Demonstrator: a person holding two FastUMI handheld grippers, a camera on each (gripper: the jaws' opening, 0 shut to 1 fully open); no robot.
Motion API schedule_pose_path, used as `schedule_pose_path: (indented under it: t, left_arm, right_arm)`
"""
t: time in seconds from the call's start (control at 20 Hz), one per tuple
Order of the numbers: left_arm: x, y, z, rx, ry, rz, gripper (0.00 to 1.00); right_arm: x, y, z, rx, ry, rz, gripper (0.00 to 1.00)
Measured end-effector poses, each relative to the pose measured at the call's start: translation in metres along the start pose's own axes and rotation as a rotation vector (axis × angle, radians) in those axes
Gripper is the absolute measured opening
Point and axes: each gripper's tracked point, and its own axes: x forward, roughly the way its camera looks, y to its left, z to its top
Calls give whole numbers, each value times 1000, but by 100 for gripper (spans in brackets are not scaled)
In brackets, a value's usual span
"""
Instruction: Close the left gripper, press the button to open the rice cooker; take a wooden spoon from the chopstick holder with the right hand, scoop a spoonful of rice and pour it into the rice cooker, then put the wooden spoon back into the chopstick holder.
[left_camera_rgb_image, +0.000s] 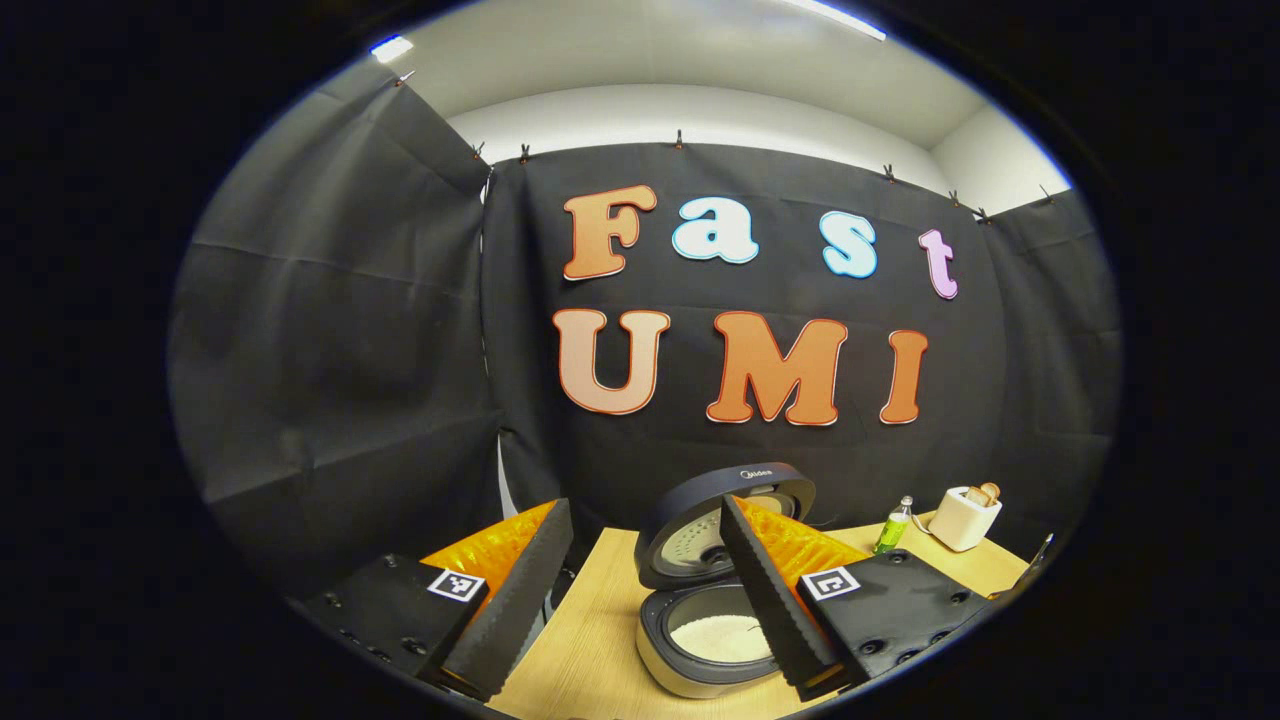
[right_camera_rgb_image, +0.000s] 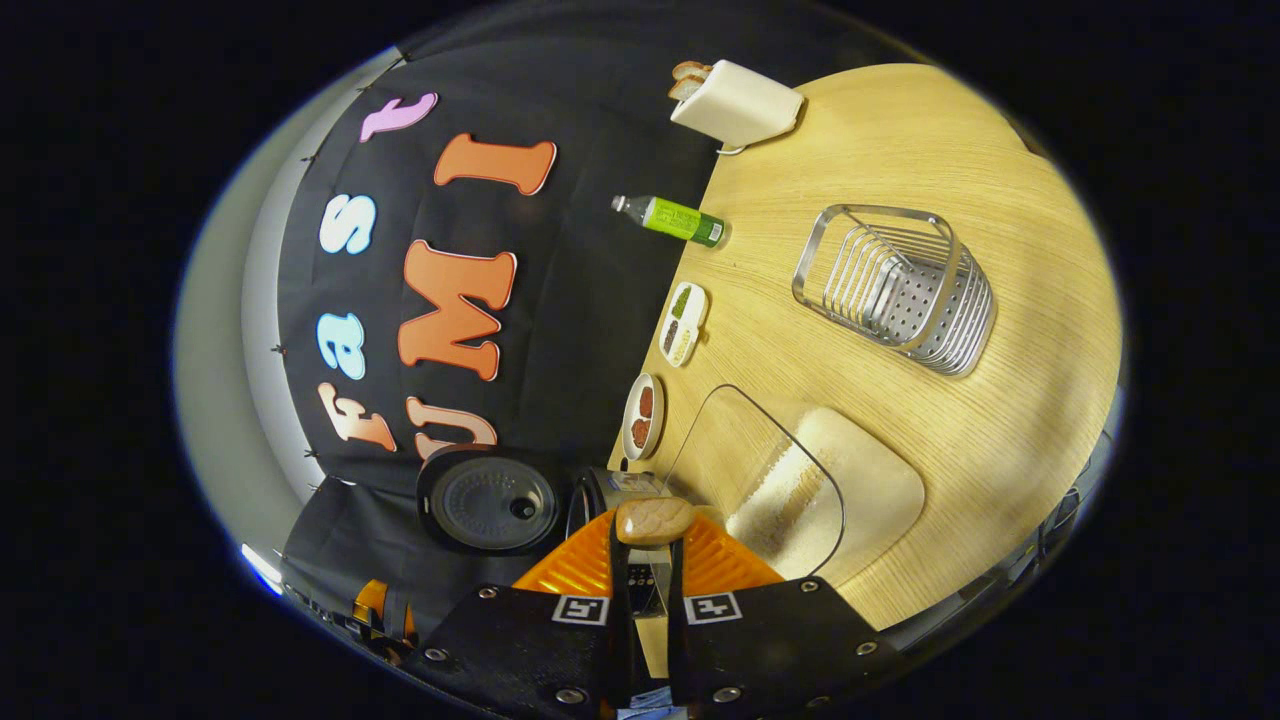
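R jaws clamp wooden spoon (right_camera_rgb_image: 654, 521); rice cooker (left_camera_rgb_image: 700, 640) open betw. L jaws.

This is a staged recording booth set up as a small kitchen, not a real home. Black cloth (left_camera_rgb_image: 340, 330) hangs from clips as walls, with a plain white ceiling (left_camera_rgb_image: 680, 50) above. Ahead of the left claw, a wooden table (left_camera_rgb_image: 590, 640) carries an open rice cooker (left_camera_rgb_image: 715, 600), a green bottle (left_camera_rgb_image: 893, 528) and a toaster (left_camera_rgb_image: 965, 517) with bread. Beyond the right claw the same table holds a wire holder (right_camera_rgb_image: 900, 285), a clear rice box (right_camera_rgb_image: 790, 490) and two small dishes (right_camera_rgb_image: 660, 370) of food.
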Motion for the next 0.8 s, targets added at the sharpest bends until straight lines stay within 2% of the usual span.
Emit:
schedule_pose_path:
  t: [0.55,0.8]
  left_arm:
    - [7,-8,-2,-29,13,-8,99]
    - [7,-12,0,-38,11,-15,99]
  right_arm:
    - [-37,61,34,82,-79,69,13]
    - [-50,100,50,69,-113,104,13]
